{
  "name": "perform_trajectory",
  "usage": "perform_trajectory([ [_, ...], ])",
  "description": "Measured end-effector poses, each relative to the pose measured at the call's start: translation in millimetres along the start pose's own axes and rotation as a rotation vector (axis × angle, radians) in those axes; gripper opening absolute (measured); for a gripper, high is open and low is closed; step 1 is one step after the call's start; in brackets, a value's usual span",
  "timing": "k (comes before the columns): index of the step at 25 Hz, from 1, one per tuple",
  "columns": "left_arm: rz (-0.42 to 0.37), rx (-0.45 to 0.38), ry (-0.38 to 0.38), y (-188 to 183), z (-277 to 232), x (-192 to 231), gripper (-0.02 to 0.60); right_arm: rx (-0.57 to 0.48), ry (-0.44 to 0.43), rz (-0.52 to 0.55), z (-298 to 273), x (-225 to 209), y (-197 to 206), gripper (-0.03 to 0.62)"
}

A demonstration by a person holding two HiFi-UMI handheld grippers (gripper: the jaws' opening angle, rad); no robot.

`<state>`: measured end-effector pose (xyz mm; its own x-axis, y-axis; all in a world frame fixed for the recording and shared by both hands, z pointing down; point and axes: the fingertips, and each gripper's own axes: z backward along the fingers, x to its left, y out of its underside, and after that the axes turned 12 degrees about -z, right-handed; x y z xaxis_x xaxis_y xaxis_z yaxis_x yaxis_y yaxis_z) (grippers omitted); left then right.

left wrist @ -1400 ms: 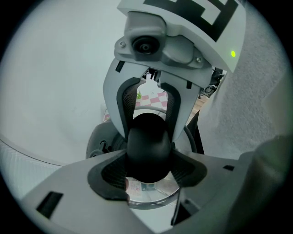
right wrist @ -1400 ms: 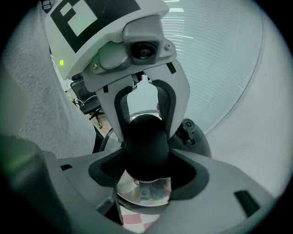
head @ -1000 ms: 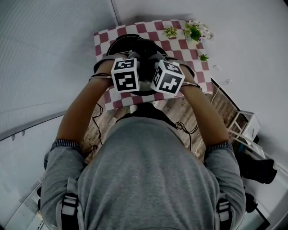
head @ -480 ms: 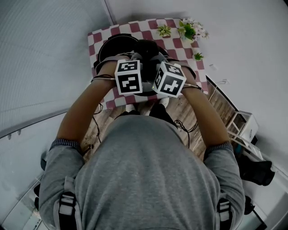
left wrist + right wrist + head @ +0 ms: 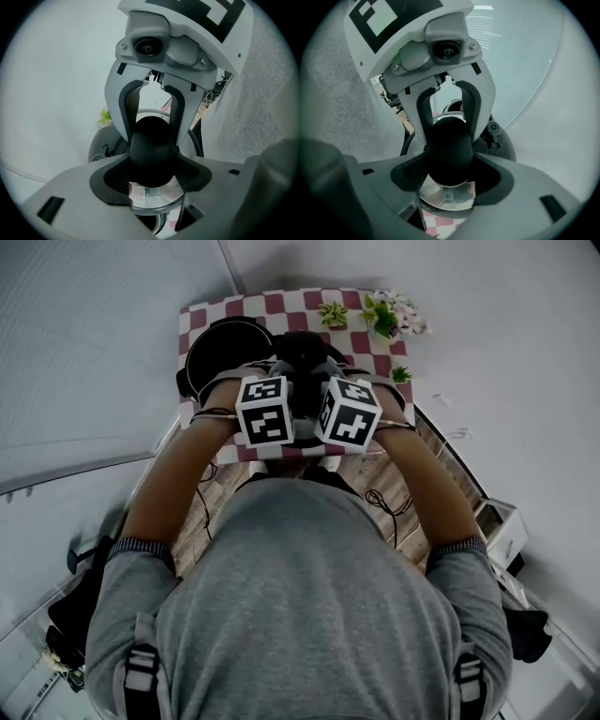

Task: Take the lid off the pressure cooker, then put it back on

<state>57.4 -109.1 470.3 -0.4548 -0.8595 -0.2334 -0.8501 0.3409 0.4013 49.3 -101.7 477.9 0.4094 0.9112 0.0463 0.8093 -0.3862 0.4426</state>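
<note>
The lid's black knob [image 5: 151,147] is clamped from opposite sides by both grippers. My left gripper [image 5: 152,164] is shut on it, and my right gripper [image 5: 450,164] is shut on it too. Below the knob shines the steel lid [image 5: 157,199], also seen as the lid [image 5: 447,194] in the right gripper view. The lid hangs in the air beside the dark cooker body [image 5: 223,348], which stands uncovered on the table's left. From above, the two marker cubes [image 5: 265,411] sit side by side and hide most of the lid.
The table has a red-and-white checkered cloth [image 5: 361,334]. Small potted plants [image 5: 382,317] stand at its far right corner. Cables and a wooden floor [image 5: 389,479] lie below the near edge. A white box [image 5: 497,521] sits on the floor at the right.
Both grippers have carried the lid to the right, off the cooker. The cooker's dark top now shows whole at the left of the cubes.
</note>
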Motion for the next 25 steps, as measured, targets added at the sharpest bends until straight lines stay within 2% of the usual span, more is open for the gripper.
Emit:
perform_trajectory([
  [15,0.105,-0.012,0.003,-57.6,-73.3,10.3,0.301,0.045,-0.074,0.045,0.2,-21.8,92.0,0.293],
  [25,0.169,-0.016,0.032,-55.3,-124.9,1.0,0.301,0.073,-0.134,0.058,-34.7,-23.1,131.0,0.293],
])
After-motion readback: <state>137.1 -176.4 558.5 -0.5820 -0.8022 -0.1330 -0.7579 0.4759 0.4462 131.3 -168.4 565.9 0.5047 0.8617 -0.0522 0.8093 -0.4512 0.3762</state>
